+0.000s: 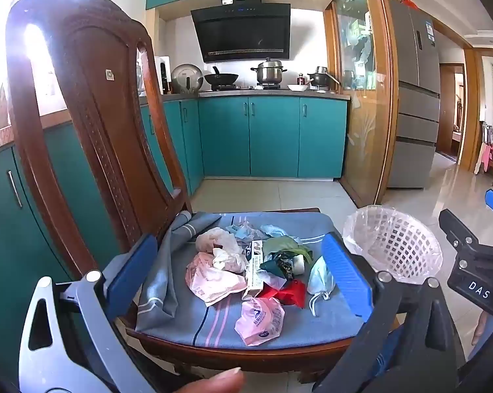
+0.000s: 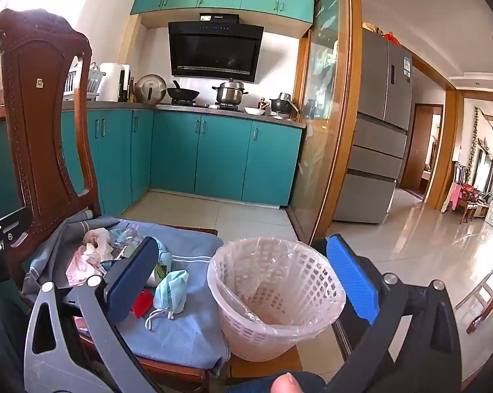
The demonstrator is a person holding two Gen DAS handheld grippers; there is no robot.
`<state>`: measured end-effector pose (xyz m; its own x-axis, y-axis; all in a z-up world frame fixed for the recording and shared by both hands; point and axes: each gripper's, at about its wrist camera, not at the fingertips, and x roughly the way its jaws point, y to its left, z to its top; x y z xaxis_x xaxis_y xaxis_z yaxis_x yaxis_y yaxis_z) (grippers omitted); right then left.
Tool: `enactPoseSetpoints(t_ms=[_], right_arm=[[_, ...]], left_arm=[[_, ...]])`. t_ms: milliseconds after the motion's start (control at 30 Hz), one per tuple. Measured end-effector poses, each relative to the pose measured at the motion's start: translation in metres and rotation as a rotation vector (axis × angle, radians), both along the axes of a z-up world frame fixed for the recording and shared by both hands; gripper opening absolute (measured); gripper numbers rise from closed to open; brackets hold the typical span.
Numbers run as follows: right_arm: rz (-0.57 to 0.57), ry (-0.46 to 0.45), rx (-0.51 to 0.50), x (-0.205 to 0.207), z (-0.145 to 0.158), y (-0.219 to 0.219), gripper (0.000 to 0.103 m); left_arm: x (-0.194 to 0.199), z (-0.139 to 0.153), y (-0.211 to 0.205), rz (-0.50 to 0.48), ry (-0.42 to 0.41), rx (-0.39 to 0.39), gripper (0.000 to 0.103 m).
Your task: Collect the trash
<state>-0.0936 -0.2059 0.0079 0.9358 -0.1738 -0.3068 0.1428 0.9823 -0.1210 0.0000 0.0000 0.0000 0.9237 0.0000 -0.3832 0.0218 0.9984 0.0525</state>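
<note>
Between the wide-open left gripper (image 1: 243, 271) fingers, trash (image 1: 246, 271), untouched

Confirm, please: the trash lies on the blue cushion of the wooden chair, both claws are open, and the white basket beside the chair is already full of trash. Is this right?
One thing is wrong: the white basket is not full. The right wrist view shows only its clear liner inside. The rest holds: trash on the blue cushion of the wooden chair, left claw and right claw open.

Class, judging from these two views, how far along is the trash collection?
Done: nothing; the lined basket looks empty. In hand: nothing; left claw and right claw are both open. Left: the whole trash pile on the chair cushion.
</note>
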Motion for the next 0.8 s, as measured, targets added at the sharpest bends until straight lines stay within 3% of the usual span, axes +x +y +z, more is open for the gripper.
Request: enactPoseSetpoints(t_ms=[800], right_arm=[[0.01, 0.018, 0.002, 0.0, 0.0, 0.001, 0.1]], left_arm=[[0.005, -0.007, 0.002, -0.004, 0.06, -0.023, 0.1]])
